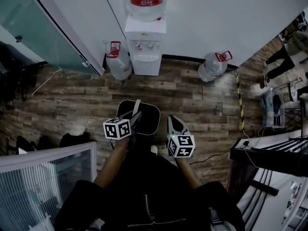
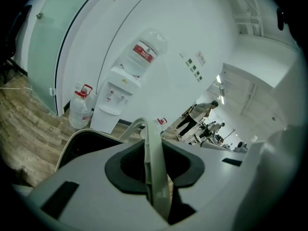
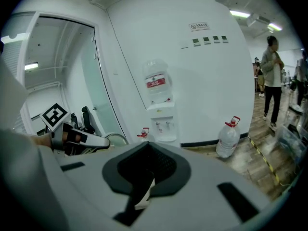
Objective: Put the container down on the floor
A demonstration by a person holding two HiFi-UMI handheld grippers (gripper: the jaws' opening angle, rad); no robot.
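2 bottles (image 1: 119, 61) flank dispenser (image 1: 145, 47) beyond container (image 1: 150, 115).

**Grey left gripper (image 1: 136, 114), grey right gripper (image 1: 172, 120), black jacket (image 1: 144, 196) – that's pretty much the whole look**

Both grippers are pale grey shells narrowing to a dark-edged tip. Just behind each one sits a white cube with black square markers: the left cube (image 1: 117, 128) and the right cube (image 1: 181, 146). From the grippers' own views each shell is smooth grey, with a dark rounded hollow (image 2: 130, 165) in the middle and a dark rectangular slot (image 3: 238, 201) on either side of it. Behind the cubes, the jacket has a zip (image 1: 147, 208) down the front, and its sleeves (image 1: 82, 201) stop well short of the grippers.
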